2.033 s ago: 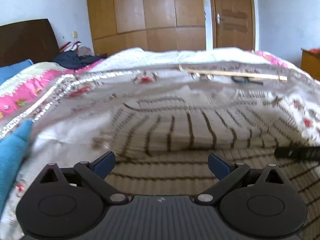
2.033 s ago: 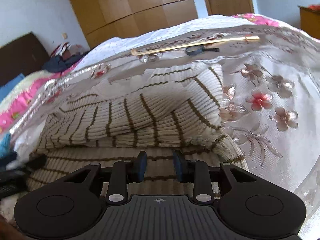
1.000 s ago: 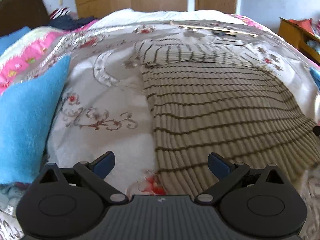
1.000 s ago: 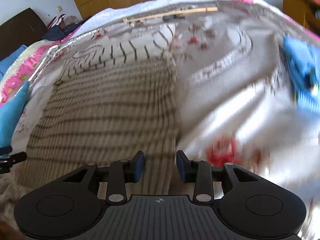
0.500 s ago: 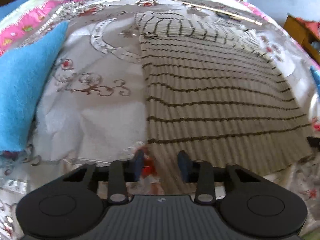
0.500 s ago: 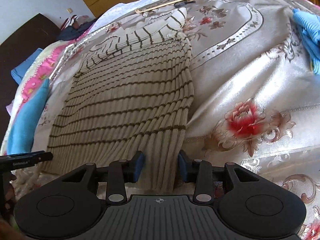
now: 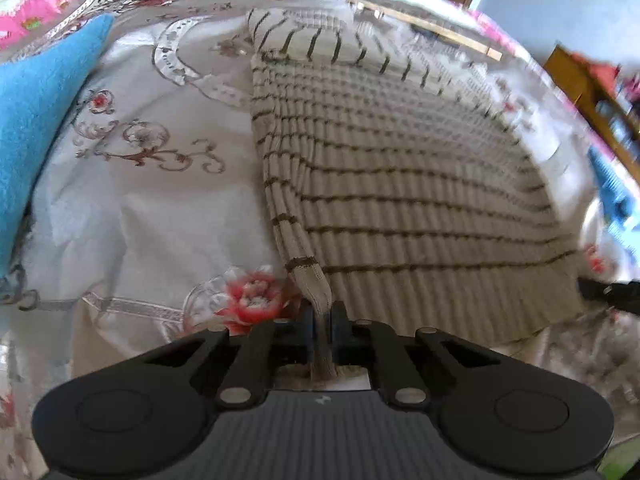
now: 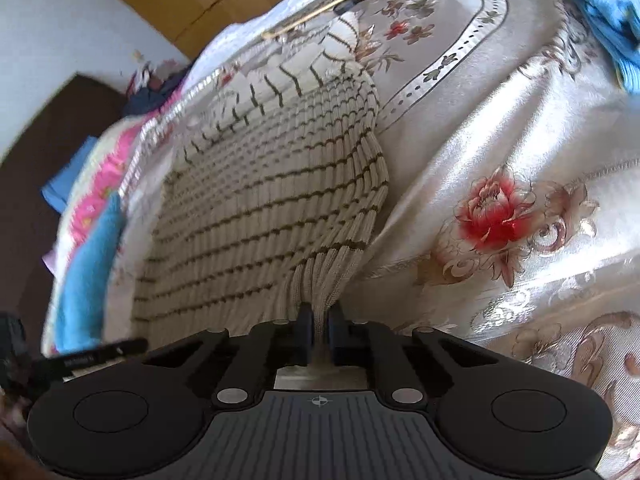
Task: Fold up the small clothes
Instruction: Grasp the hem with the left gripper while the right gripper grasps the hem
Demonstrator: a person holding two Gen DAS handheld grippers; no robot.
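A beige ribbed sweater (image 7: 400, 184) with thin dark stripes lies flat on a floral bedspread (image 7: 140, 200), its cream folded part at the far end. My left gripper (image 7: 321, 312) is shut on the sweater's near left corner, and the fabric bunches up between the pads. In the right wrist view the same sweater (image 8: 260, 184) runs away from me. There my right gripper (image 8: 318, 316) is closing its jaws on the near right hem corner, with the pads pressing the gathered knit. A black part of the left gripper (image 8: 92, 354) shows at the lower left.
A blue cushion (image 7: 36, 100) lies left of the sweater and a blue cloth (image 8: 600, 12) lies to the right. A thin wooden stick (image 7: 432, 30) rests across the bed's far end. A wooden cabinet (image 7: 592, 92) stands beyond the right side of the bed.
Both grippers tipped down from the sweater's folded far part to its near hem. The left jaws went from wide open to shut on the left corner, and the right jaws closed on the right corner.
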